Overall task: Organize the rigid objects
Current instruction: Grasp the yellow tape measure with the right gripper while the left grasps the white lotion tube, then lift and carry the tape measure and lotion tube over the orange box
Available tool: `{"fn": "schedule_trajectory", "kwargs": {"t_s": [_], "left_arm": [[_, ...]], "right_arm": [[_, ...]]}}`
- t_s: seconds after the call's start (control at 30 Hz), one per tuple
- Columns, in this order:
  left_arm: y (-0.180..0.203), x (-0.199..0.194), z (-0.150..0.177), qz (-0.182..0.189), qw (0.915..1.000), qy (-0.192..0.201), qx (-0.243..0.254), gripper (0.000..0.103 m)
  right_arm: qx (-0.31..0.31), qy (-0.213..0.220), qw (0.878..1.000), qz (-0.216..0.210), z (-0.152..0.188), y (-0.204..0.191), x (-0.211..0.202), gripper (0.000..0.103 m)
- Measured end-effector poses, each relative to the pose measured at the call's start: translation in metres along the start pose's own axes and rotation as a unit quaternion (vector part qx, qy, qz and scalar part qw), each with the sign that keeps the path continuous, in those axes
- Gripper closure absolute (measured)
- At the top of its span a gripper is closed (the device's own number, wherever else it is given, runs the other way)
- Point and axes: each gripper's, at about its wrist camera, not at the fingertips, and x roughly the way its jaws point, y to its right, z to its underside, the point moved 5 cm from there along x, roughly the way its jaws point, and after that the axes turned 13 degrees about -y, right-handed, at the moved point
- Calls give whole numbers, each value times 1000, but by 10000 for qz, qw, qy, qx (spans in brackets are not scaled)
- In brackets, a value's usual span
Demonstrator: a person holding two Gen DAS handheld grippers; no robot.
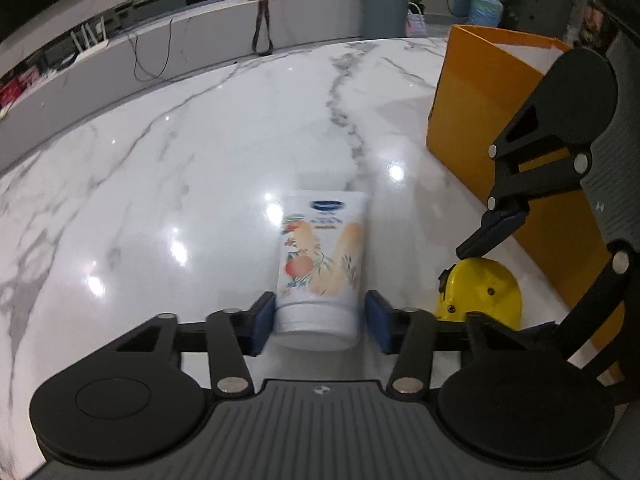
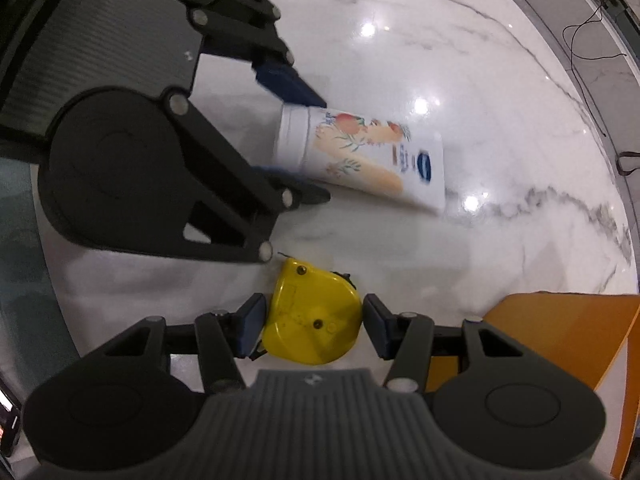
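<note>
Apparently little is sorted yet: both task things lie on the marble counter [image 1: 168, 152], outside the orange box [image 1: 484, 120]. The left tool [image 1: 320, 316] is spread around the cap end of the white lotion tube [image 1: 322, 256], its left pad touching and its right pad just clear. The right tool [image 2: 312, 322] brackets the yellow tape measure [image 2: 312, 320], pads at its sides; whether it pinches, I cannot tell. Lifting and placing both remain, probably into the box beside the right tool.
</note>
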Motion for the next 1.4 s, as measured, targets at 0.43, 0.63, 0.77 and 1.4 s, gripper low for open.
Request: {"fn": "schedule_trajectory", "kwargs": {"t_s": [0.43,0.63,0.77,1.4], "left_arm": [[4,-29,57,-74,9952,-913,-332,53],[9,-45,93,-61,9917,-1198,-462,53],[9,-54,112,-65,9899,-1261,-640,53],[15,-63,132,-36,9939,-672,-869,31]], "right_arm": [[489,-65,9988,41,20,-35,-5,50],[797,26,9966,-215,36,-62,-9,50],[999,316,9941,-274,42,-85,-12,50],[2418,1790,9536,-120,79,-111,-9,34]]}}
